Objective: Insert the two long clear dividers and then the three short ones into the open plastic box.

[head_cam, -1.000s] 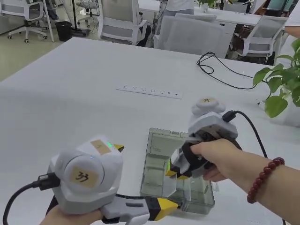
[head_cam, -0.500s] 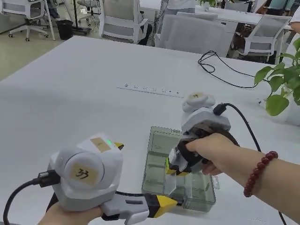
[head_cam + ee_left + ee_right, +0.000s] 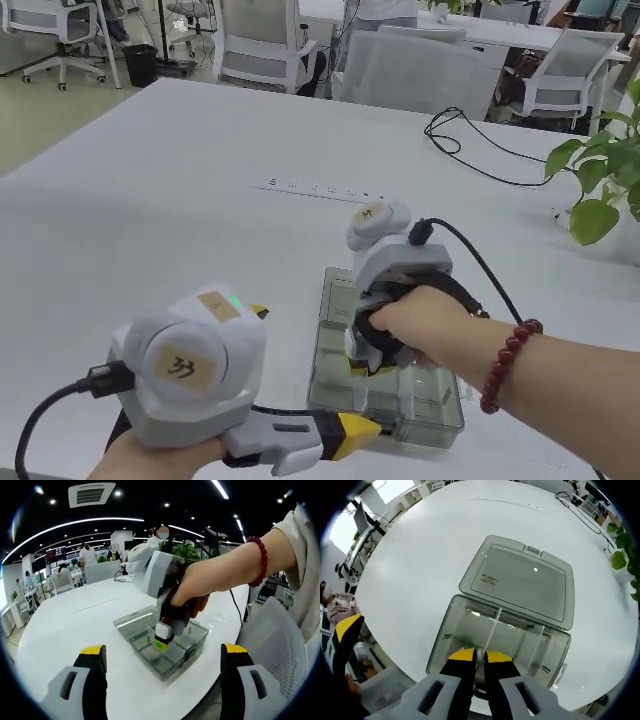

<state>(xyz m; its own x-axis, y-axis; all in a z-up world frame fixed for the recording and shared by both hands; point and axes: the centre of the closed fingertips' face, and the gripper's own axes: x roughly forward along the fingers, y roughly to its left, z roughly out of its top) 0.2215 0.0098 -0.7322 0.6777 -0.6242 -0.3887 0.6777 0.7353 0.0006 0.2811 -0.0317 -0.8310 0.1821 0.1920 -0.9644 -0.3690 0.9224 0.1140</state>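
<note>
The left tongs (image 3: pixel 163 652) are hanging spread wide and empty at the near left, probably waiting clear of the work. Just right of them the open plastic box (image 3: pixel 439 647) is sitting on the tabletop (image 3: pixel 150 200), its lid (image 3: pixel 520 580) lying flat behind. The right tongs (image 3: pixel 476 656) are reaching down into it, pinching the near end of a clear divider (image 3: pixel 490 627) that is running to the far wall, seemingly pressing it into its slots; a second divider (image 3: pixel 536 642) is standing upright further right. A socket strip (image 3: pixel 320 190) beyond and a plant (image 3: pixel 595 222) at far right are obstructing nothing.
</note>
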